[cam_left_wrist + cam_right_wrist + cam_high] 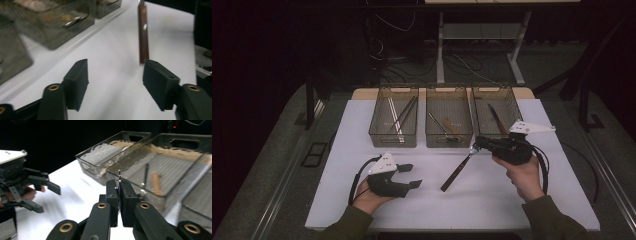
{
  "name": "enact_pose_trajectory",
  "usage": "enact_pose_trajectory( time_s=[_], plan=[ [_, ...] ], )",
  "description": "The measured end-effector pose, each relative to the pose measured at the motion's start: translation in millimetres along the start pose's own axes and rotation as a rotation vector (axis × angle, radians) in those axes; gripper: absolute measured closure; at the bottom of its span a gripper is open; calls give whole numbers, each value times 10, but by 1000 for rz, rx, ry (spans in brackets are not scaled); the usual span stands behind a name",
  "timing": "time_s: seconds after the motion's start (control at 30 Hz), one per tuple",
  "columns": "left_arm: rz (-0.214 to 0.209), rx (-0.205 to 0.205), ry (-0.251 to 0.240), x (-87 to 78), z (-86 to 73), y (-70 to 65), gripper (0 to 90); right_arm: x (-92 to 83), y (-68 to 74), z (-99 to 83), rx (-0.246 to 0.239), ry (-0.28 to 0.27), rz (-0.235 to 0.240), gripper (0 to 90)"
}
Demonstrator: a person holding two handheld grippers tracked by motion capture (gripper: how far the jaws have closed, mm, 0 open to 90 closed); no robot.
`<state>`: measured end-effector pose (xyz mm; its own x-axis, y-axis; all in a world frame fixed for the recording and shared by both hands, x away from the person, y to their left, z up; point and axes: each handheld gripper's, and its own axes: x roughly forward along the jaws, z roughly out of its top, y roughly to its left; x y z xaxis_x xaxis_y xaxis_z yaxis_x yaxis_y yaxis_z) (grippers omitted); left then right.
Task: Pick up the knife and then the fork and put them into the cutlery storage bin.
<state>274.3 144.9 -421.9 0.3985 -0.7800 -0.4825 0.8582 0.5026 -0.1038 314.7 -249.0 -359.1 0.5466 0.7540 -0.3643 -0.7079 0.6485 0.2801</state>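
No legible text, label, brand, number or sign anywhere.

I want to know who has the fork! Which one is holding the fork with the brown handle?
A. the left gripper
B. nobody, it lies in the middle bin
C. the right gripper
C: in the high view the right gripper is shut on the metal end of the fork, whose brown handle slants down toward the table, while the left gripper stands open with nothing between its jaws.
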Motion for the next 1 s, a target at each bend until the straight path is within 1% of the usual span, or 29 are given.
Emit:
enact_pose_trajectory(
  time_s=[0.1, 0.17, 0.27, 0.3, 0.37, 0.47, 0.53, 0.67, 0.77, 1.0],
  plan=[
    [30, -25, 7, -65, -91, 51, 251, -86, -59, 47, -7, -2, -30, 871],
    [42, -43, 8, -98, -142, 70, 207, -151, -103, 86, -16, -5, -52, 871],
    [55, -57, 18, -123, -197, 79, 139, -246, -181, 139, -20, -14, -83, 871],
    [59, -62, 19, -125, -208, 79, 133, -276, -210, 157, -18, -14, -94, 871],
    [64, -65, 23, -121, -219, 88, 104, -326, -272, 189, -15, -21, -114, 871],
    [78, -70, 32, -103, -223, 89, 32, -393, -366, 238, -6, -25, -141, 871],
    [84, -67, 34, -95, -226, 89, 1, -430, -422, 277, -4, -28, -159, 871],
    [86, -63, 29, -91, -223, 84, 0, -499, -525, 364, -5, -30, -189, 871],
    [83, -66, 37, -86, -221, 80, 0, -547, -595, 439, -4, -32, -213, 871],
    [74, -66, 43, -70, -221, 67, 0, -654, -766, 661, -2, -40, -274, 871]
  ],
)
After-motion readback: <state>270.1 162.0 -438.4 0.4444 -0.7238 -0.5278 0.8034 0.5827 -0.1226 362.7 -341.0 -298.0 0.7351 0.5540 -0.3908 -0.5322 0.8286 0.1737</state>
